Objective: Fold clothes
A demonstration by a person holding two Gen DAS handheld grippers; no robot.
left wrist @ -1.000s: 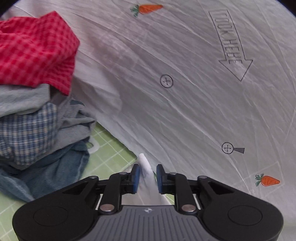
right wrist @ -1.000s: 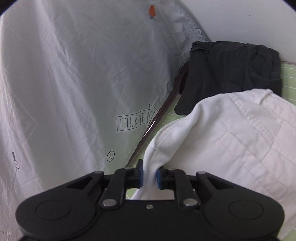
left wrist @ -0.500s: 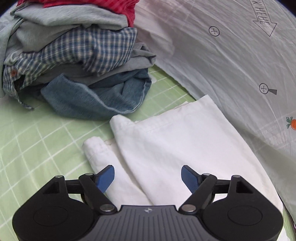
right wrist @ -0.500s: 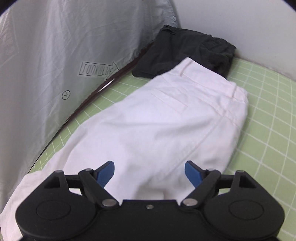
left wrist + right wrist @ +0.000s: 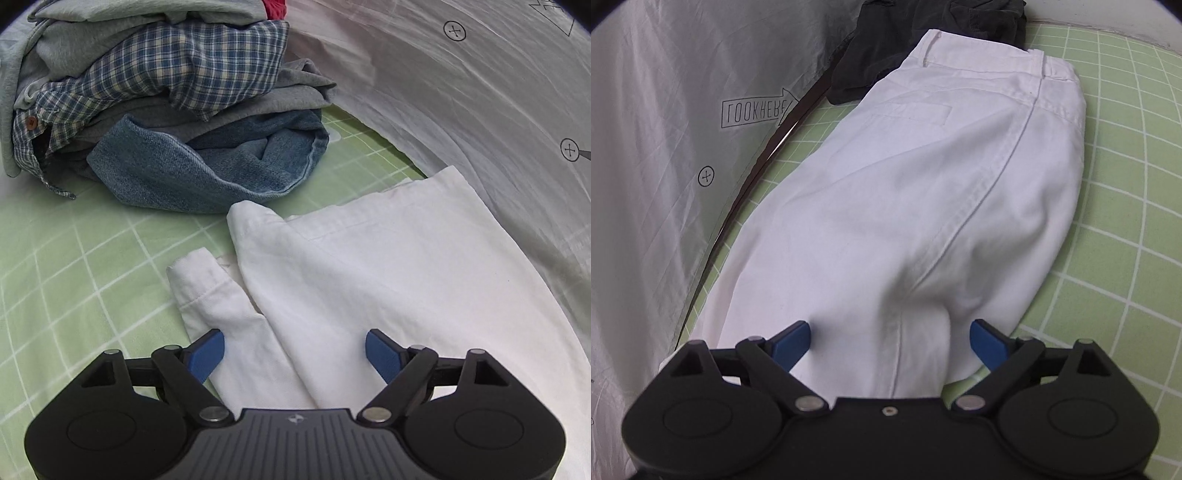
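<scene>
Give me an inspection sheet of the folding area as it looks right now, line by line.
Surface: green grid mat, partly covered by clothes.
Job's things: white trousers lie flat, folded lengthwise; leg ends uneven.
Clutter: unfolded pile with plaid shirt and denim; dark garment beyond the waistband.
Tongs: left tongs closing, right tongs opening; both just above the trousers, pads not pressing on them.
Cables: nothing seen.
Surroundings: pale printed sheet with a "LOOK HERE" arrow alongside the mat.
</scene>
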